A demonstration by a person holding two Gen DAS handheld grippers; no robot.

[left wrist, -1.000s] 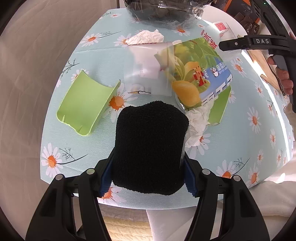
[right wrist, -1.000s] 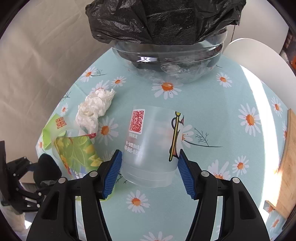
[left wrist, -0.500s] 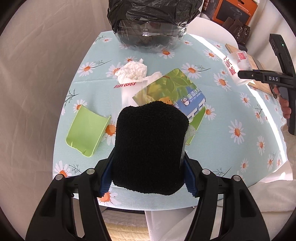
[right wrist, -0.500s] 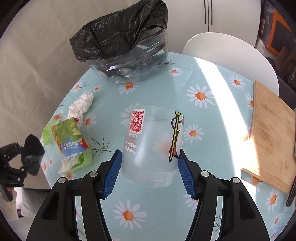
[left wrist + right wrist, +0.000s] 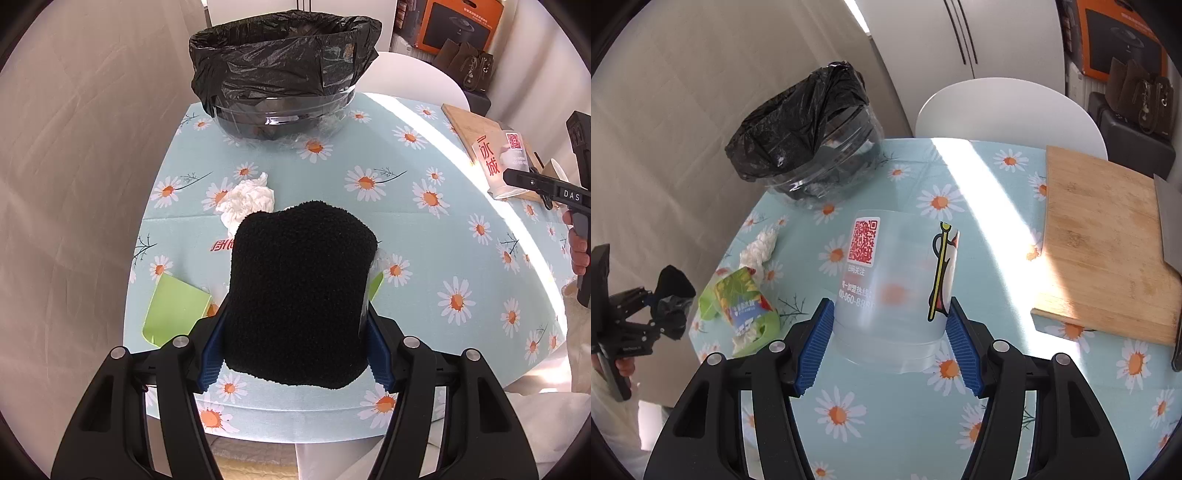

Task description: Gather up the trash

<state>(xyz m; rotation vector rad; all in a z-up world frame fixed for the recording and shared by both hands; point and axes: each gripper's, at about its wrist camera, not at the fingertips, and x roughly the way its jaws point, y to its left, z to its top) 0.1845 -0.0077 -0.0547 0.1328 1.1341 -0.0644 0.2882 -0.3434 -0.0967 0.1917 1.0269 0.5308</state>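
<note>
A clear plastic cup (image 5: 894, 291) with a red QR code and printed cartoon sits clamped between the blue pads of my right tongs (image 5: 888, 343), held above the daisy-print desk (image 5: 979, 229); from the left wrist view the same cup (image 5: 496, 162) shows at the far right edge. My left tongs (image 5: 295, 343) are clamped on a black fuzzy cloth (image 5: 299, 291), which hides much of the desk (image 5: 424, 258) beneath it. Trash lies on the desk's left side: a crumpled white tissue (image 5: 247, 201), a green carton piece (image 5: 173, 310) near the front edge, and, seen from the right wrist, a crushed green-and-blue drink carton (image 5: 742, 306) with the tissue (image 5: 759, 249) just beyond it. At the far end stands a clear bin lined with a black trash bag (image 5: 284, 66), its mouth open; the right wrist view shows the bag (image 5: 798, 118) well apart from the cup. A wooden cutting board (image 5: 1104, 243) rests on the desk's right side, partly in a band of sunlight, with a white chair (image 5: 1008, 107) behind it.
</note>
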